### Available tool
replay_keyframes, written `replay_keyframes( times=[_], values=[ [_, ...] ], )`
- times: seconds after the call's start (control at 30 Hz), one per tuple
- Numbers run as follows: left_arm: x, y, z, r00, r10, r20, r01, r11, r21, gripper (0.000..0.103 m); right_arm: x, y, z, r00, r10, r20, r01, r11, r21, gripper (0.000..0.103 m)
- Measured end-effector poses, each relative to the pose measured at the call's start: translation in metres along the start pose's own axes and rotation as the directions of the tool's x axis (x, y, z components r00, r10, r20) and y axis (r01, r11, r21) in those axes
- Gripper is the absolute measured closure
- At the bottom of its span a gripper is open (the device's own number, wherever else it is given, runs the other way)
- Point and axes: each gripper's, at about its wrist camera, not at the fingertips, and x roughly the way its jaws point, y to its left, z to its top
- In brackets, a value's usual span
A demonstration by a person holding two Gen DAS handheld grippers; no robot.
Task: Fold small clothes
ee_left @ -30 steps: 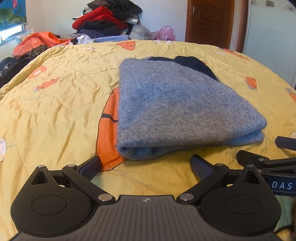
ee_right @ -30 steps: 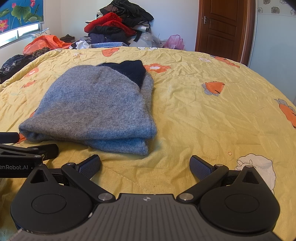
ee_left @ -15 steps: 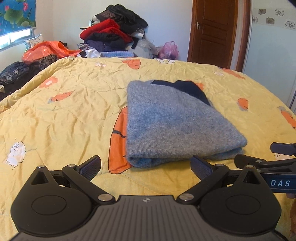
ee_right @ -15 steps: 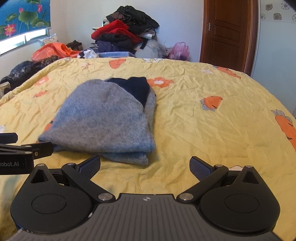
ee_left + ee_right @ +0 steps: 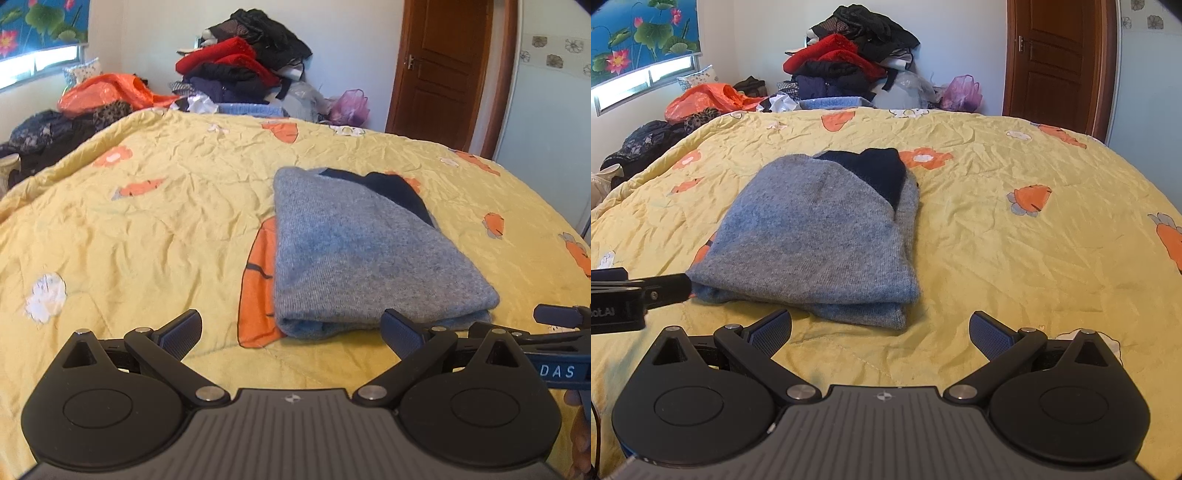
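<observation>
A grey knitted sweater [image 5: 362, 254] [image 5: 820, 236] with a dark navy part at its far end lies folded in layers on the yellow bedspread [image 5: 147, 229] [image 5: 1015, 258]. My left gripper [image 5: 291, 334] is open and holds nothing, a short way in front of the sweater's near edge. My right gripper [image 5: 881, 332] is open too, with nothing in it, just short of the sweater's near right corner. Each gripper shows at the edge of the other's view.
A heap of red, black and dark clothes [image 5: 240, 74] [image 5: 849, 62] rises beyond the bed's far edge. Orange fabric [image 5: 709, 96] and dark garments lie at the far left. A brown door [image 5: 439, 70] stands at the back right.
Both grippers have pulled back and risen from the folded sweater, which now looks smaller and farther off. Both stay open; the sweater has not moved.
</observation>
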Motion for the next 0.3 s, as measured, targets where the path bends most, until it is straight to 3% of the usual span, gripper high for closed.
replay_keyframes(
  times=[0.3],
  values=[
    [0.002, 0.02, 0.019, 0.999, 0.029, 0.027, -0.03, 1.0, 0.009, 0.0, 0.023, -0.016, 0.007, 0.998, -0.011, -0.057, 0.013, 0.999, 0.032, 0.0]
  ],
)
